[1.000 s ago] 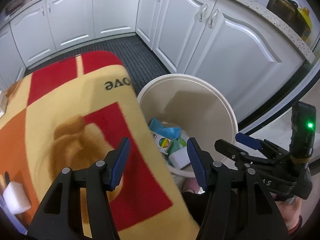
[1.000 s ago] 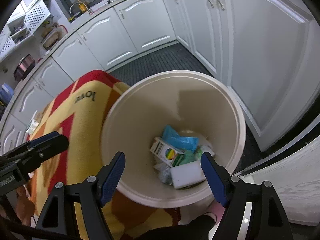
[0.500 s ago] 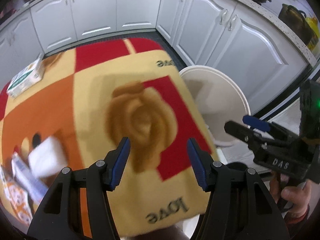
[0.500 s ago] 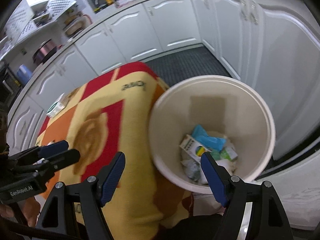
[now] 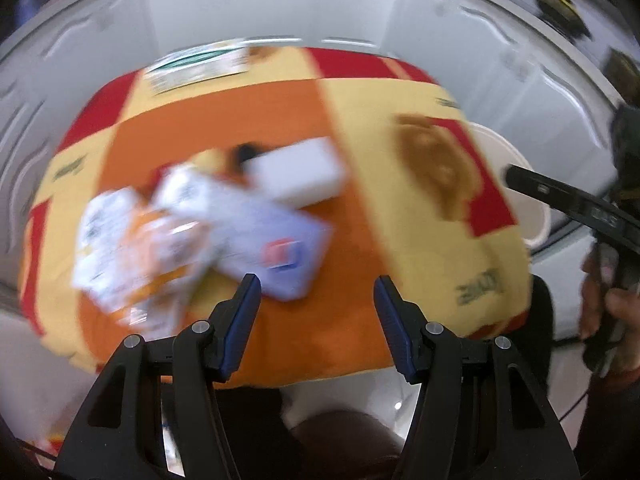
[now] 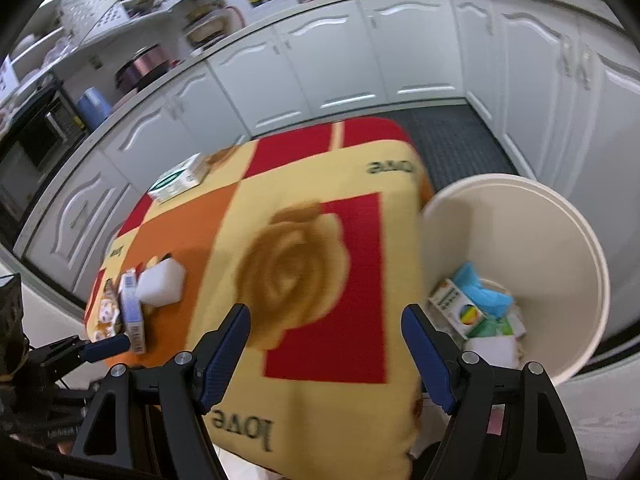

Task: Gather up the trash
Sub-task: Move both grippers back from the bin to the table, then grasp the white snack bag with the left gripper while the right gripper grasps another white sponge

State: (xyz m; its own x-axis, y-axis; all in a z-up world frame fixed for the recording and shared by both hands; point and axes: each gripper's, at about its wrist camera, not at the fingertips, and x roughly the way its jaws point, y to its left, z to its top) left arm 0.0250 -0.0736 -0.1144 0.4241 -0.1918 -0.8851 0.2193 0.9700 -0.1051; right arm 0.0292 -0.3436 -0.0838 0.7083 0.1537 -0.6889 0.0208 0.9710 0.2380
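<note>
A cream bin stands right of the table and holds several pieces of trash: a blue wrapper, a small box, a white sponge. On the red and yellow tablecloth lie a white block, a pale blue box, orange-white packets, and a green-white box at the far edge. My left gripper is open and empty above the near trash pile. My right gripper is open and empty over the cloth, left of the bin.
White kitchen cabinets run around the table. A dark floor mat lies behind the bin. Shelves with pots and a blue container are at the far left. The left wrist view is blurred.
Both grippers have swung left, away from the bin and over the table. The left one now faces the trash pile. Both stay open.
</note>
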